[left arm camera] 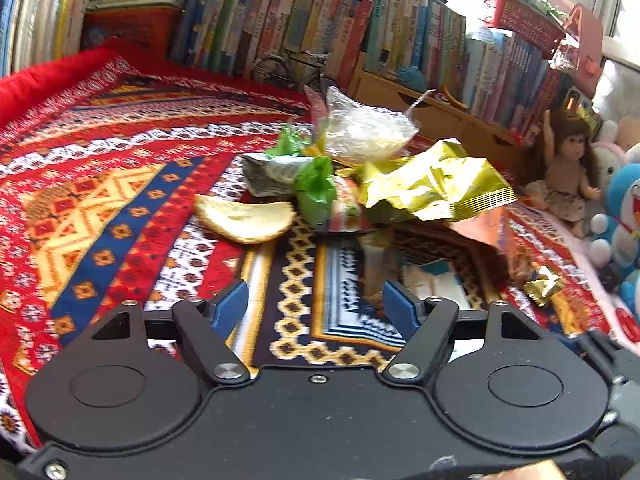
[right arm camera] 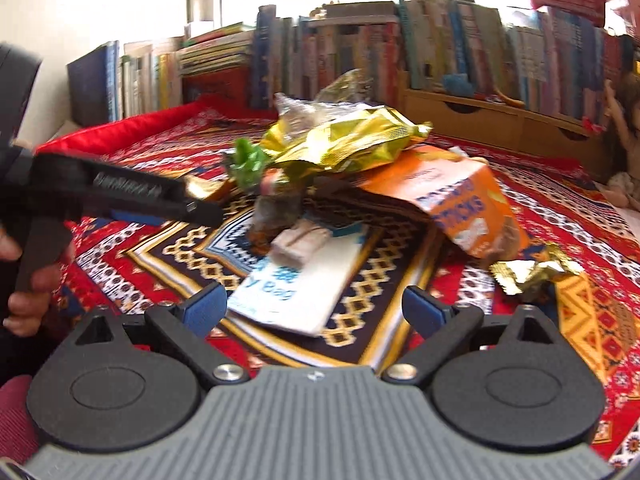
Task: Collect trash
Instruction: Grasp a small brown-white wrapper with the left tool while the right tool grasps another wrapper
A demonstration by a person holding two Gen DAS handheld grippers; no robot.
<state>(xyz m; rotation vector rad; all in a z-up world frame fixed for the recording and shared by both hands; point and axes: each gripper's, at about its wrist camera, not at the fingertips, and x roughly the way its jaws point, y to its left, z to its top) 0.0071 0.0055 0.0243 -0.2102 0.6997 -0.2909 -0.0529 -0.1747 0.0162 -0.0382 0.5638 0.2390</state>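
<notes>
A pile of trash lies on the patterned red cloth (left arm camera: 100, 184). It holds a pale fruit peel (left arm camera: 244, 220), a green wrapper (left arm camera: 314, 192), a clear plastic bag (left arm camera: 364, 128) and a gold foil bag (left arm camera: 432, 184). My left gripper (left arm camera: 316, 308) is open just short of the pile and holds nothing. In the right wrist view my right gripper (right arm camera: 316, 308) is open over a white packet (right arm camera: 300, 292) with blue print. An orange box (right arm camera: 460, 196) lies beyond it, under the gold foil bag (right arm camera: 344, 144). A small crumpled gold wrapper (right arm camera: 532, 274) sits to the right.
Rows of books (left arm camera: 304, 20) and low wooden drawers (right arm camera: 500, 120) close off the far side. A doll (left arm camera: 568, 168) and plush toys (left arm camera: 620, 216) stand at the right edge. A hand (right arm camera: 24, 276) holds the left gripper's black body (right arm camera: 120, 194) at left.
</notes>
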